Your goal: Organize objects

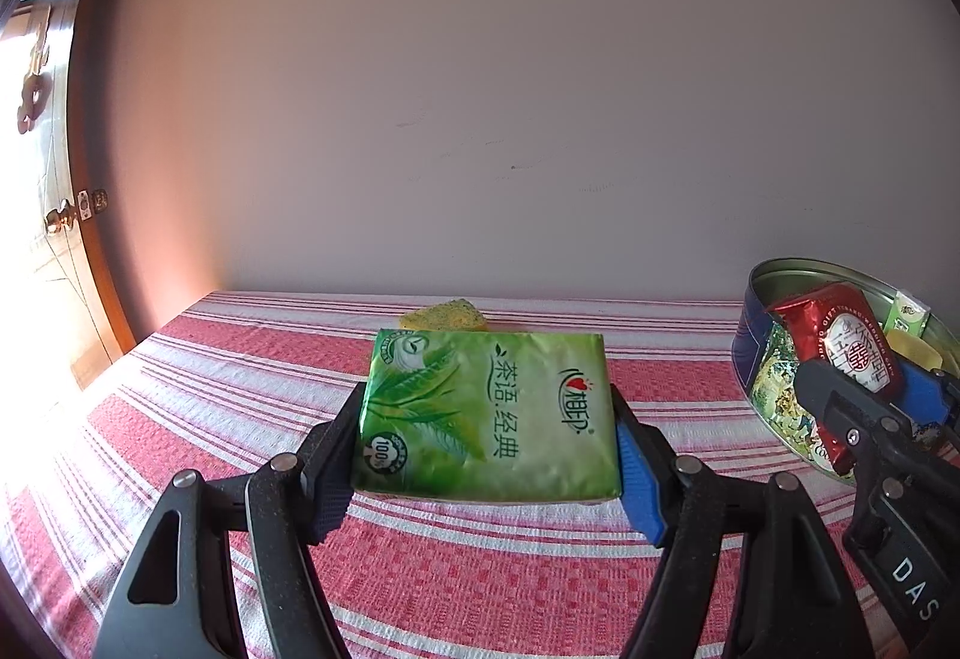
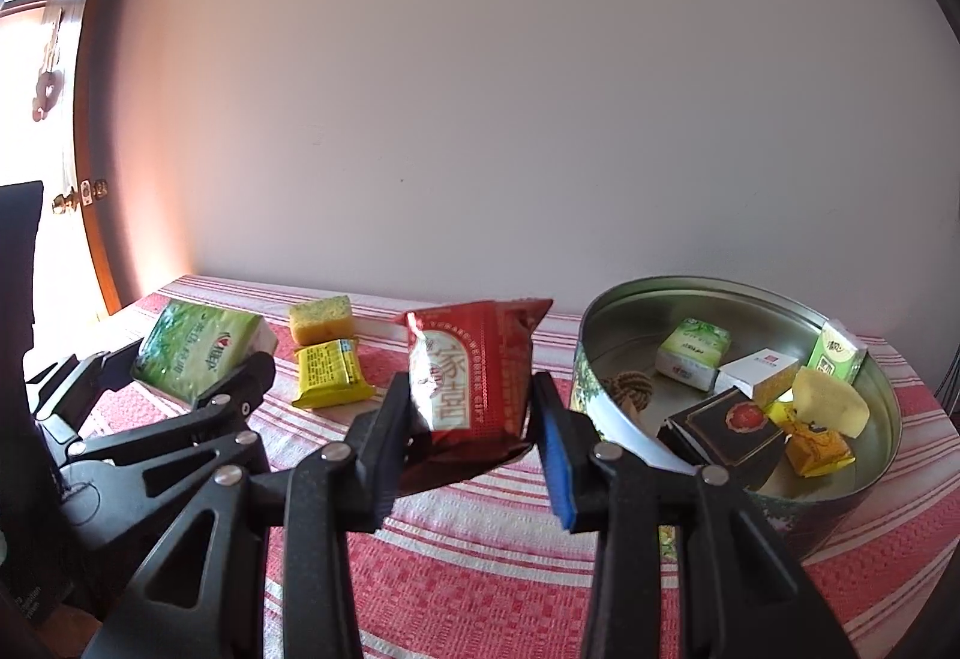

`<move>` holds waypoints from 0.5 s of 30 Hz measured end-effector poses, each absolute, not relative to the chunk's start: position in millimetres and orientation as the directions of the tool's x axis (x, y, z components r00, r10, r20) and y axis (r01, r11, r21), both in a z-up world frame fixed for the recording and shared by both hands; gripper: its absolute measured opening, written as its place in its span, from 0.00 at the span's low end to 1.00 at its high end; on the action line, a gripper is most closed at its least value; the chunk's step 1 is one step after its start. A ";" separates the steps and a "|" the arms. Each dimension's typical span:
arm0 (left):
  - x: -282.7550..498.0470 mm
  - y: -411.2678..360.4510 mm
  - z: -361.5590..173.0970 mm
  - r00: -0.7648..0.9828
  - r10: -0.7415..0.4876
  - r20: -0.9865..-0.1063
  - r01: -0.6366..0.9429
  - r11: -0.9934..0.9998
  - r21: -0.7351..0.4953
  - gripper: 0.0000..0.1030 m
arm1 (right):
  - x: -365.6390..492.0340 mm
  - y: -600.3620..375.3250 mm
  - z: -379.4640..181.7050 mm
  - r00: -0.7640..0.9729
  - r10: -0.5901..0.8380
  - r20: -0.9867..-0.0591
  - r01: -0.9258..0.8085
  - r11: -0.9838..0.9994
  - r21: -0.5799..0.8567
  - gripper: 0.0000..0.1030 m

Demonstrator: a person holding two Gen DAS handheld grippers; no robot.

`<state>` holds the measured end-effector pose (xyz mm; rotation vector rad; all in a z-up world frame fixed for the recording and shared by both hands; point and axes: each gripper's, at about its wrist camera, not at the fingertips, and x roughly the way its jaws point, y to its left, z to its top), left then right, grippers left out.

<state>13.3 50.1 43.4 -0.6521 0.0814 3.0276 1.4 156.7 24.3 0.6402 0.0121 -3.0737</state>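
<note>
Gripping green tissue pack (image 1: 489, 413), left tool (image 1: 489, 455); right tool (image 2: 474, 437) clamps red packet (image 2: 471, 380)

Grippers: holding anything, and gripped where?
Both. Left gripper clamps the green pack across its short ends. Right gripper clamps the red packet by its sides.

place: home | cues: striped tablecloth (image 1: 480, 569); wooden door (image 1: 90, 251); plain wall (image 1: 480, 89)

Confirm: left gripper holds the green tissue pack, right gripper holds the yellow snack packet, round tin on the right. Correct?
Not quite. The right gripper holds the red snack packet; the right wrist view shows the yellow snack packet lying on the tablecloth. The left gripper does hold the green tissue pack, round tin on the right.
</note>
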 end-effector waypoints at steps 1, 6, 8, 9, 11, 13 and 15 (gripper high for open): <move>14.1 51.4 43.2 -0.910 0.035 -0.414 -0.056 -0.998 0.039 0.71 | 2.8 158.5 25.1 -0.918 0.001 -0.396 0.002 -1.000 -0.007 0.38; 17.1 59.9 41.6 -0.905 0.052 -0.422 -0.072 -0.997 0.031 0.71 | 10.6 168.4 28.6 -0.926 0.013 -0.377 -0.013 -1.000 -0.003 0.38; 18.1 64.4 40.9 -0.902 0.061 -0.426 -0.080 -0.996 0.025 0.71 | 13.3 173.5 29.7 -0.928 0.016 -0.371 -0.016 -1.000 -0.003 0.38; 18.3 68.1 40.5 -0.901 0.066 -0.430 -0.083 -0.996 0.023 0.71 | 14.3 175.8 30.1 -0.929 0.017 -0.369 -0.017 -1.000 -0.004 0.38; 18.0 73.9 39.4 -0.896 0.078 -0.437 -0.096 -0.995 0.019 0.71 | 16.0 180.0 30.7 -0.930 0.020 -0.366 -0.019 -1.000 -0.007 0.38; 18.0 80.0 38.6 -0.895 0.084 -0.438 -0.103 -0.994 0.020 0.71 | 18.0 184.0 31.2 -0.932 0.024 -0.363 -0.021 -1.000 -0.012 0.38; 18.3 85.4 38.3 -0.895 0.090 -0.437 -0.110 -0.994 0.020 0.71 | 20.1 187.3 32.2 -0.934 0.028 -0.357 -0.025 -1.000 -0.015 0.38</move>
